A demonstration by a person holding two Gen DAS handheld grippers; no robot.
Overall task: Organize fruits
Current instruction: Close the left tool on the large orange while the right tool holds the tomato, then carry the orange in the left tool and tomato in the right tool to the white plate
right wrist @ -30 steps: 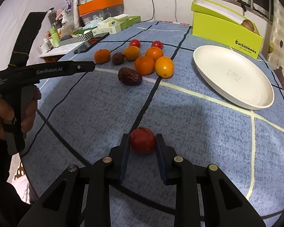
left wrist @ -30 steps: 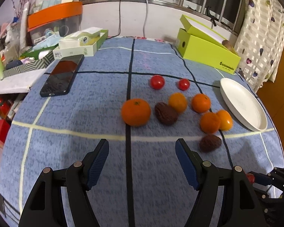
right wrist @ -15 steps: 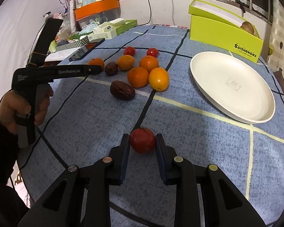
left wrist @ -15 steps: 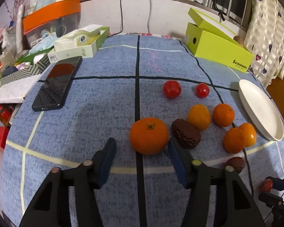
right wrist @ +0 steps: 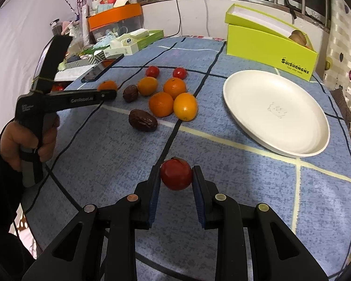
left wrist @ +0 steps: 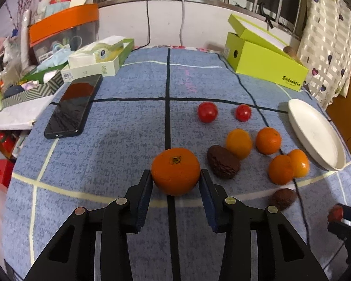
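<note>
While the left hand-held gripper [left wrist: 175, 187] closes in, its two pads sit right against the flanks of the big orange [left wrist: 175, 171], which rests on the blue checked surface [left wrist: 119, 145] over a dark stripe. Jaws closing, fruit squarely between them, pads touching on both sides. Over on the other side, the right hand-held gripper [right wrist: 176, 183] is clamped tight on a red tomato [right wrist: 176, 174], pads pressed to both sides. Whether that tomato is lifted clear of the cloth, I cannot tell.

Just right of the big orange lies a wrinkled brown date [left wrist: 223, 161], nearly touching it. Beyond that, four smaller oranges [left wrist: 268, 140] cluster together, the nearest two touching. Two more red tomatoes [left wrist: 207, 112] sit farther back, side by side but apart. A second date [left wrist: 283, 198] lies nearer the edge.

Off to the right, the white plate [right wrist: 264, 89] holds no fruit. A black phone [left wrist: 74, 106] lies at the left of the cloth, and a lime-green box [left wrist: 266, 66] stands at the far right.
</note>
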